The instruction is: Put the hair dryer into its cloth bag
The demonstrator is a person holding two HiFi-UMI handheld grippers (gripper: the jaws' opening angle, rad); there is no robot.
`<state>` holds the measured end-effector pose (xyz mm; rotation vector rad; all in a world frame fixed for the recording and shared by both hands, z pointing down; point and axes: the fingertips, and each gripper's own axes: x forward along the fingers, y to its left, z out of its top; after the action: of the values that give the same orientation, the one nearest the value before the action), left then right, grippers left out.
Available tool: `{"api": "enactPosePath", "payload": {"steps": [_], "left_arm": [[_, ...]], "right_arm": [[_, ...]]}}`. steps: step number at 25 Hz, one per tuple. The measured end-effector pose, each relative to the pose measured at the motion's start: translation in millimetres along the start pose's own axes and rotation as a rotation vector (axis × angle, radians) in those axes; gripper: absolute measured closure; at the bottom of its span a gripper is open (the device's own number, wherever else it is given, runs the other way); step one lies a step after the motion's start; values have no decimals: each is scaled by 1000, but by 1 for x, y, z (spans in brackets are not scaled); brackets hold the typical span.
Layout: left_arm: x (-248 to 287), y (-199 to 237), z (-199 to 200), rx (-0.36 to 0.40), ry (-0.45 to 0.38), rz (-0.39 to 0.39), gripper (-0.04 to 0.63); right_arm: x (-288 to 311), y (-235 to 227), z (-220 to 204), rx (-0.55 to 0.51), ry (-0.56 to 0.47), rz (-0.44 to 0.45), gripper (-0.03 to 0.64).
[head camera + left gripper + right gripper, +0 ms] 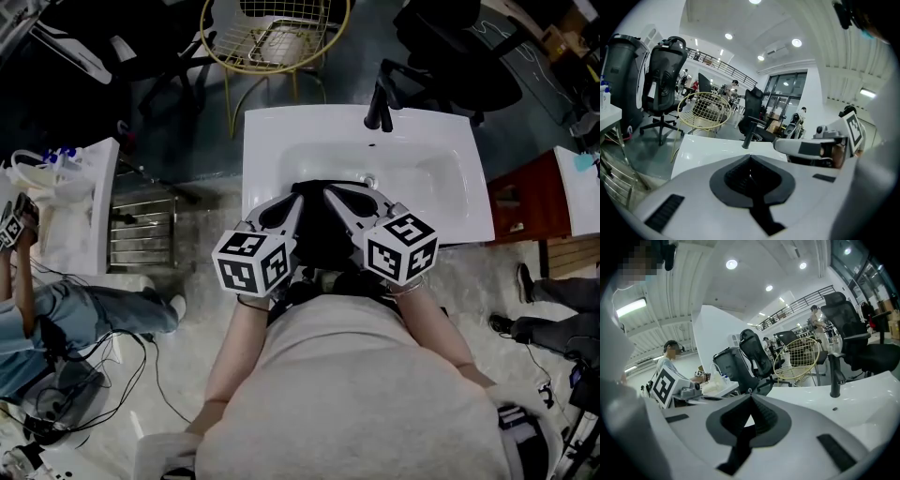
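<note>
My right tongs [751,396] are closed tip to tip, with nothing gripped between them. Past them on the right lies the white sink [867,394], its black tap [834,376] standing upright near the far rim. Behind the tap stand a yellow wire chair [799,359] and a black office chair [851,329]. Another black office chair and a dark bin [727,367] stand further left. At the left edge a black-and-white marker cube [663,386] shows, with a person [671,352] beyond it.
</note>
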<state>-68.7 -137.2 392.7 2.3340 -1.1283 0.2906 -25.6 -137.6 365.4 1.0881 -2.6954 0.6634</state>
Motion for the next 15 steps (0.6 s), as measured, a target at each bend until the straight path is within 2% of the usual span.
{"api": "enactPosePath", "payload": {"steps": [8,15], "left_arm": [[4,2,4,56,21,-3,589],[5,0,4,55,22,-13,589]], "right_arm": [[2,-2,0,13,12,2,618],[2,-3,-5,5,28,6,618]]}}
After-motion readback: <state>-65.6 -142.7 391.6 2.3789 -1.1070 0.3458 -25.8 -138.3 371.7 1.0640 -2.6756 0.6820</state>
